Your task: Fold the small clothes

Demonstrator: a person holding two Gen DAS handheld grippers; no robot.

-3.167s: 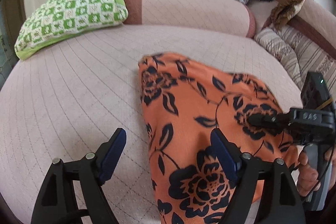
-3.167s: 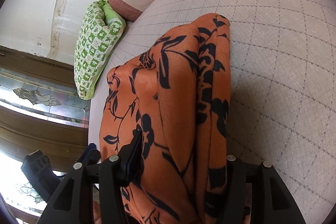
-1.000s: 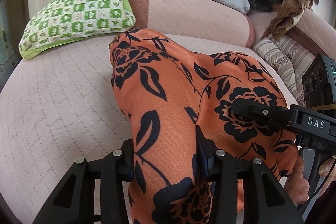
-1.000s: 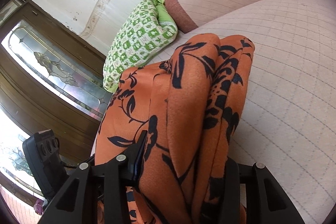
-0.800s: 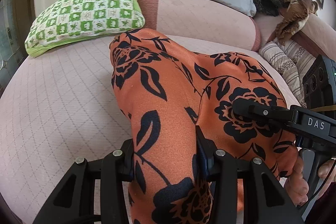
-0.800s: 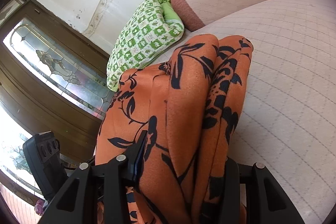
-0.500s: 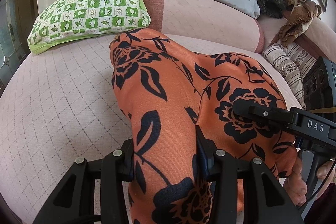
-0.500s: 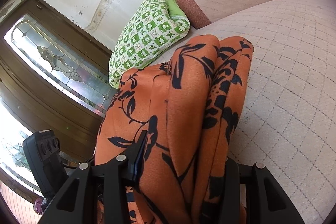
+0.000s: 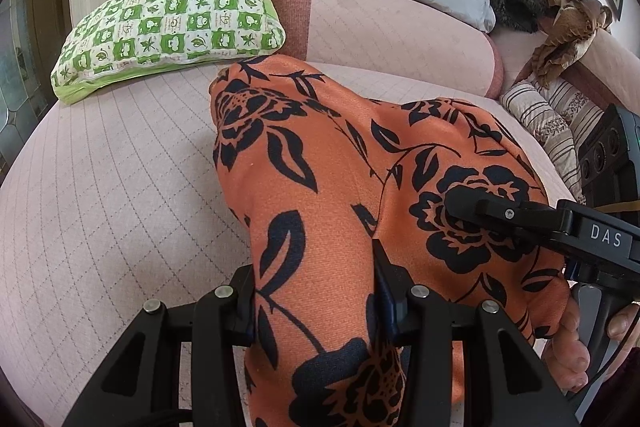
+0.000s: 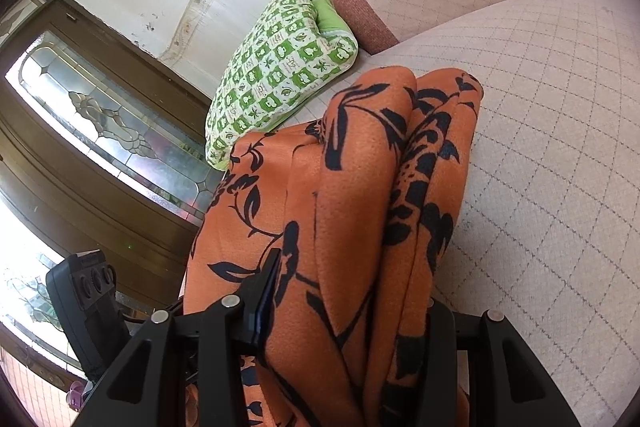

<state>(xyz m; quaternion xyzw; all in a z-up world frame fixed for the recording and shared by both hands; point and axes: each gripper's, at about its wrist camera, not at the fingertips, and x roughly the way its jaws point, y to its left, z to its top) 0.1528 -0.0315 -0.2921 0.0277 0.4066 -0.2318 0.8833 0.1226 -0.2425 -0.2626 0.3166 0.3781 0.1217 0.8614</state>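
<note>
**Gripping the orange cloth from both ends**

Both grippers have the orange floral garment (image 9: 320,195) pinched. The left gripper (image 9: 316,291) has its jaws clamped on a thick bunched fold, and the right gripper (image 10: 348,291) does the same on the stacked layers. The cloth humps up over the quilted pink sofa seat (image 9: 112,195), near the green checked pillow (image 9: 172,23). A hand (image 9: 576,343) holds the right gripper's handle.

Left claw (image 9: 314,301) — clamped onto garment (image 9: 340,163)
</note>
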